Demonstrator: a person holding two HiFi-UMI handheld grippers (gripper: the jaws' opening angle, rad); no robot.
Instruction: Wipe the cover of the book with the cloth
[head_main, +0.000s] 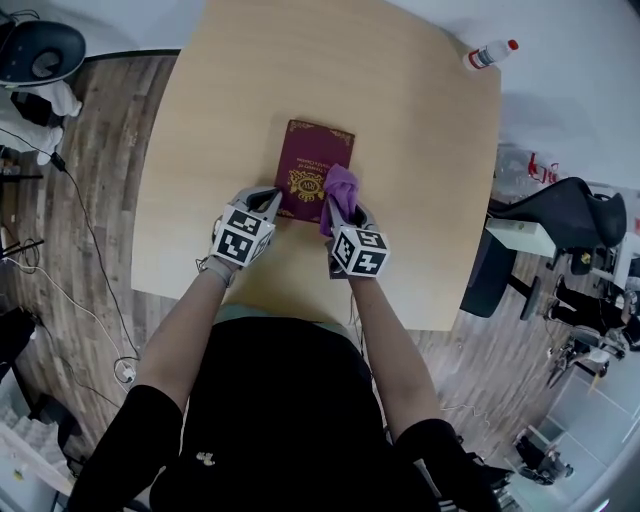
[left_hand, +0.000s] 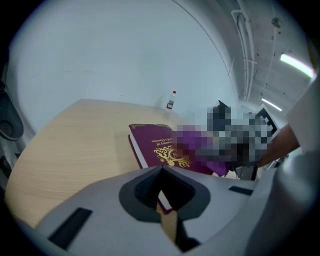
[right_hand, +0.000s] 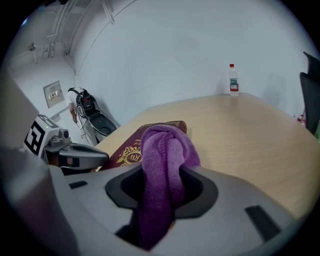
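shirt (head_main: 285, 410): black | sleeves (head_main: 135, 425): short | small pale mark on front

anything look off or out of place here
Nothing stands out. The book lies flat and closed on the table, the left gripper pinching its near corner, the cloth bunched in the right gripper; the bottle stands upright at the far corner.

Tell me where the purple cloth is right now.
In the head view, the purple knitted cloth is clamped in the fingers of the right gripper, resting on the near right corner of the maroon gold-crested book.
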